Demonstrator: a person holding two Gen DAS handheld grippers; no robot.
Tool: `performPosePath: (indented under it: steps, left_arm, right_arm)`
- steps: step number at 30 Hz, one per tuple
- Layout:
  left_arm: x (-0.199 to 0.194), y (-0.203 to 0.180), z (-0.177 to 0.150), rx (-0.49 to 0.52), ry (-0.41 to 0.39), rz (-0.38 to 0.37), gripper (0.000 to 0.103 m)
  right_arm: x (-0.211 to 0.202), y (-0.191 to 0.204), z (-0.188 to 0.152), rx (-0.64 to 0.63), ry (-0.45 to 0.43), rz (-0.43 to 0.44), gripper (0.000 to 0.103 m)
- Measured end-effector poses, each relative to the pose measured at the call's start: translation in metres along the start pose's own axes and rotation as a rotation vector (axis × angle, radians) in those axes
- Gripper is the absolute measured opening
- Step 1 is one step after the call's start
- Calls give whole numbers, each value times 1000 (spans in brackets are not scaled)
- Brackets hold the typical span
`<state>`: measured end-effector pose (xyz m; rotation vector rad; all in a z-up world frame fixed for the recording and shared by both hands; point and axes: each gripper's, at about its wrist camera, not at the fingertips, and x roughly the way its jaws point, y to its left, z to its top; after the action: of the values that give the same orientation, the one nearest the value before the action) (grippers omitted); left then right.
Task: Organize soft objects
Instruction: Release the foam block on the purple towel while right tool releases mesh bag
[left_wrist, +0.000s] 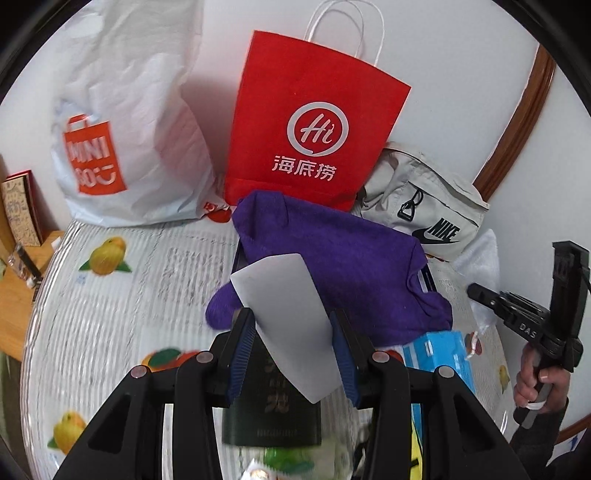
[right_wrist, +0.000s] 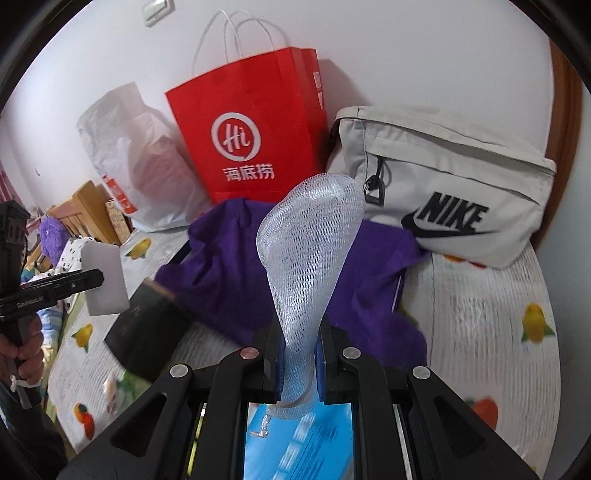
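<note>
My left gripper (left_wrist: 291, 350) is shut on a flat white sheet (left_wrist: 284, 314) and holds it above a dark green box (left_wrist: 271, 413). My right gripper (right_wrist: 299, 363) is shut on a white foam net sleeve (right_wrist: 314, 251) that stands up between its jaws. A purple cloth (left_wrist: 332, 258) lies crumpled on the fruit-print tablecloth (left_wrist: 110, 295) just beyond both grippers; it also shows in the right wrist view (right_wrist: 221, 273). The right gripper shows at the right of the left wrist view (left_wrist: 476, 290).
A red paper bag (left_wrist: 314, 125), a white plastic Miniso bag (left_wrist: 129, 129) and a beige Nike pouch (left_wrist: 424, 206) stand along the wall behind the cloth. A blue box (left_wrist: 439, 354) lies near my grippers. Wooden furniture (right_wrist: 88, 210) and a purple plush (right_wrist: 51, 232) sit left.
</note>
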<state>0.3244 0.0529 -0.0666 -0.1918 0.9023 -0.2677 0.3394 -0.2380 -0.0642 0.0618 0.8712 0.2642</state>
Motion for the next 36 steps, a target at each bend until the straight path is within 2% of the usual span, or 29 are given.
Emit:
performPosePath:
  steps: [7,10,19,31,32,34,35,36]
  left_arm:
    - [34,-7,35,23,14,-9,40]
    - [54,-10,50,35,19,-28,40]
    - [121,-10,78,3,99,-77,40]
    - [183,-10,99,12,180,-38,42]
    - [185,-9,99,1,182,-42,42]
    - [186,-8,99,-15,178,-57,43]
    - [187,-8,99,-16,182,-55,43]
    - [187,-8,99,-15,186,-50,47]
  right_arm:
    - [47,-19,21,14,51,-3,13]
    - [64,-24,21,8,89,-15,13]
    - [99,-43,13,31,189,-23,13]
    - [124,-58,11,45,248,-40,14]
    - [124,-59,11,47,248,-40,17]
    - [122,-60,10,50,246,-39,30]
    - [121,-60,10,47,244,-44,43]
    - [120,-60,10,43,237,-49,50]
